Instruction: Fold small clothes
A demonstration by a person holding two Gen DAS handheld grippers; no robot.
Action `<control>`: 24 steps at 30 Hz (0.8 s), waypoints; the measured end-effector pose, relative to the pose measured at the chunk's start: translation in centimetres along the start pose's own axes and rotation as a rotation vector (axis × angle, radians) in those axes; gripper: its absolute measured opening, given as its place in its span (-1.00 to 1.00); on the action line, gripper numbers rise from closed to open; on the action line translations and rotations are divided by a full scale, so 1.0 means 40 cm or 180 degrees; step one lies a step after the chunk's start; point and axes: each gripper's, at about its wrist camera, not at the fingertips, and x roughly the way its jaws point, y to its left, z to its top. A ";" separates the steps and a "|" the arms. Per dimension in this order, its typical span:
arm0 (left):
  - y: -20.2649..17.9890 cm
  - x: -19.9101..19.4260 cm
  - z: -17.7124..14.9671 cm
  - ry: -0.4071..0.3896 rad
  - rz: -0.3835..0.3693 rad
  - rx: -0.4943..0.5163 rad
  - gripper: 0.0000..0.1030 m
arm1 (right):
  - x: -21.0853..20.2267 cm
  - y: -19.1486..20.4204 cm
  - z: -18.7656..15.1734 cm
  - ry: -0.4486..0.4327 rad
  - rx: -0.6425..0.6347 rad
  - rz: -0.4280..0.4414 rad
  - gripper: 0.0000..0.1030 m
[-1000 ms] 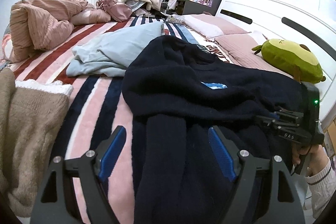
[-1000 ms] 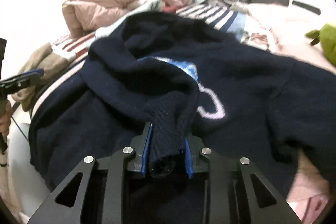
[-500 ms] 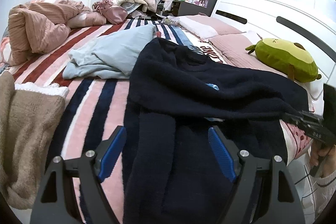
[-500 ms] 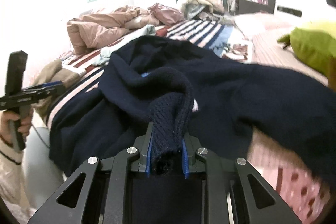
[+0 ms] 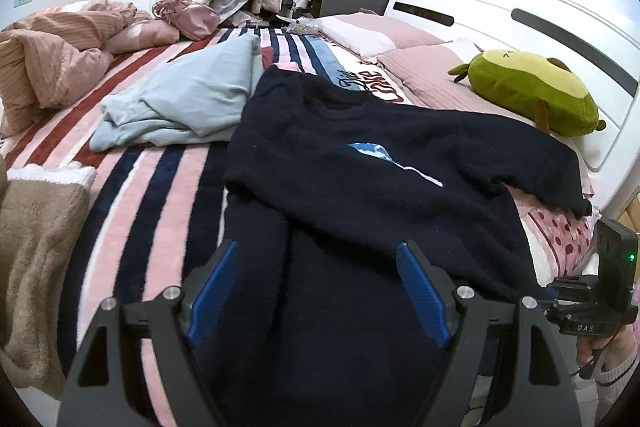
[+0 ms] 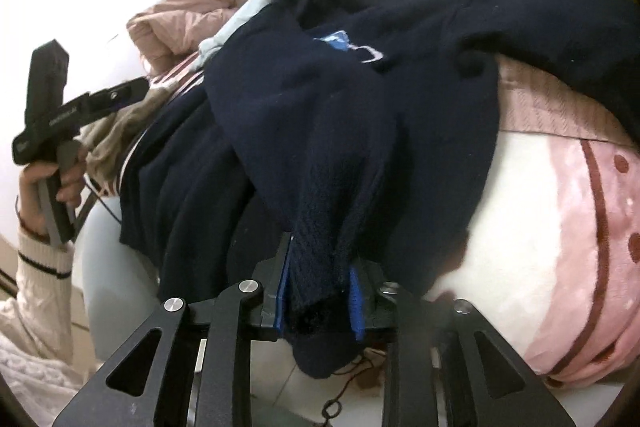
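Navy sweater: your right gripper pinches its cuff, jaws just easing apart; left gripper gapes empty above the sweater's hem. Risk: the cuff slips free and the sleeve drops off the bed edge beside the sweater.

The navy sweater is matt, fuzzy knit, ribbed at the cuff. The striped blanket looks plush. The avocado toy is soft fabric. Both grippers are matt black, probably plastic, with shiny metal screws and ridged blue pads.
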 end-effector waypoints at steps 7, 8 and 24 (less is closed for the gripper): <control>-0.022 -0.012 0.008 -0.0073 -0.0006 0.0004 0.51 | -0.146 -0.104 0.035 -0.0568 0.0384 -0.0135 0.12; -0.023 -0.013 0.011 -0.0085 -0.0009 0.0001 0.51 | -0.170 -0.134 0.034 -0.0668 0.0500 -0.0240 0.21; -0.079 0.045 0.040 0.0084 -0.0034 -0.0097 0.58 | -0.284 -0.504 -0.027 -0.2156 0.1979 -0.0506 0.42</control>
